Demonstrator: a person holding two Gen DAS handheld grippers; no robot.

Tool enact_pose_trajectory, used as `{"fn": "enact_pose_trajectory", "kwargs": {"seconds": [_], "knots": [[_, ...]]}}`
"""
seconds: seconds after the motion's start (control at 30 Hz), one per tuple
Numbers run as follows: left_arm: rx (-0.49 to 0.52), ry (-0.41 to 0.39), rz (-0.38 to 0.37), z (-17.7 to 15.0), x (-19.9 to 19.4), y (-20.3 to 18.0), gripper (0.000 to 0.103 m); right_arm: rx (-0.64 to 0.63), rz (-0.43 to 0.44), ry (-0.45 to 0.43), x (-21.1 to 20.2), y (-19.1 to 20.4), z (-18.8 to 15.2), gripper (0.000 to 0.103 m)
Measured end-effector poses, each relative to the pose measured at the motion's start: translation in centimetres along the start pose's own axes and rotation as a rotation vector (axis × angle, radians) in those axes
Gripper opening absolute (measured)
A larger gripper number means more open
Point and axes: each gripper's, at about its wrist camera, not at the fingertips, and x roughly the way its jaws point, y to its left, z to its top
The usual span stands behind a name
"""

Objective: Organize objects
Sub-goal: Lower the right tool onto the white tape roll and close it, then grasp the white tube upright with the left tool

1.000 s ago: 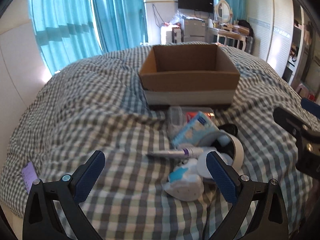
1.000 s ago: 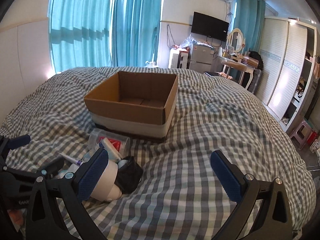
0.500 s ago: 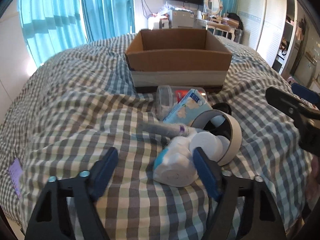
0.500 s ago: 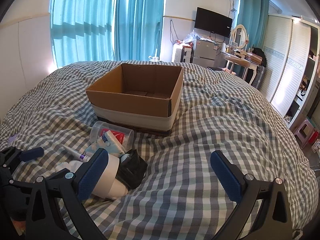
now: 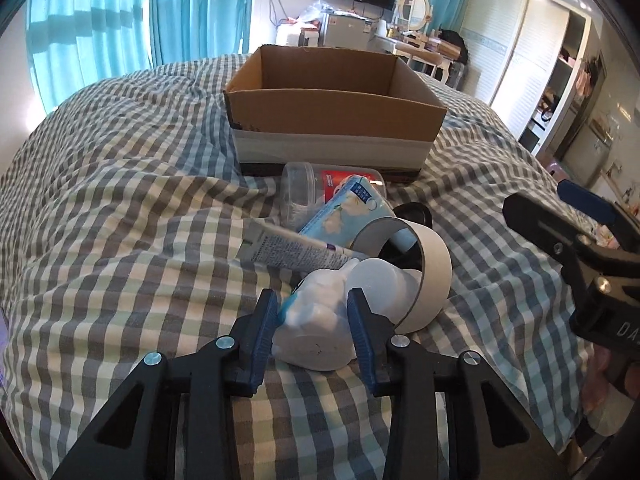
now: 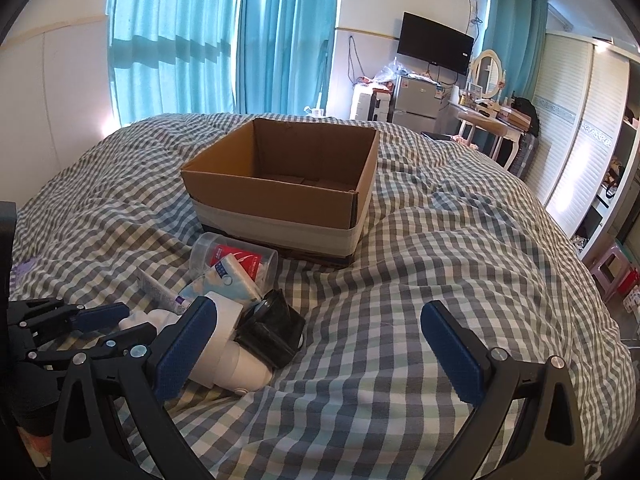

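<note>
An open cardboard box (image 5: 336,112) stands on the checked bed, also in the right wrist view (image 6: 280,200). In front of it lies a pile: a clear jar (image 5: 308,192), a light-blue packet (image 5: 348,216), a tube (image 5: 292,248), a white tape roll (image 5: 428,272), a black item (image 6: 272,328). My left gripper (image 5: 312,312) is shut on a white and blue toy figure (image 5: 320,320) at the pile's near edge. My right gripper (image 6: 316,340) is open and empty, right of the pile.
The checked bedcover (image 6: 440,260) is rumpled around the box. A small purple slip (image 6: 24,268) lies at the bed's left edge. Curtains, a TV and a wardrobe stand beyond the bed.
My left gripper moved forward to the pile and closed its jaws on the white and blue toy figure. My right gripper barely moved and stayed open.
</note>
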Motion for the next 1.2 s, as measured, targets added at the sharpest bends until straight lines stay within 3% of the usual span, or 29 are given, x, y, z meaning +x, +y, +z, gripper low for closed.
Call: {"fn": "enact_pose_trajectory", "kwargs": {"seconds": [0.17,0.2,0.23,0.4,0.47,0.57,0.6,0.63,0.87,1.2], "knots": [[-0.045,-0.042,0.01,0.6,-2.1,0.9,0.031,-0.008,0.037,0.005,0.0,0.9,0.3,0.103],[-0.05,-0.064,0.021,1.0,-2.8,1.2,0.027,-0.015,0.043,0.006,0.1,1.2,0.3,0.103],[-0.054,-0.081,0.036,1.2,-3.3,1.5,0.013,-0.026,0.047,0.01,0.3,1.6,0.4,0.103],[-0.057,-0.11,0.064,1.8,-4.5,3.0,0.013,-0.035,0.098,0.067,1.8,3.4,0.3,0.099],[-0.052,-0.093,0.049,1.5,-3.9,3.1,0.013,-0.046,0.116,0.105,2.7,4.2,0.2,0.091],[-0.022,-0.096,0.052,1.2,-4.0,2.6,0.014,-0.047,0.157,0.174,4.1,4.9,-0.4,0.071],[-0.012,-0.103,0.057,1.2,-4.2,2.4,0.014,-0.036,0.181,0.205,4.7,4.9,-0.6,0.052],[-0.002,-0.11,0.056,1.3,-4.4,2.3,0.015,-0.019,0.205,0.224,5.2,4.8,-0.8,0.038],[-0.004,-0.102,0.056,1.0,-4.1,2.3,0.048,0.069,0.248,0.174,3.7,2.9,-0.7,0.034],[0.079,-0.051,-0.038,-0.1,-2.6,-0.7,0.068,0.151,0.279,0.074,-0.3,-0.9,1.8,0.031]]}}
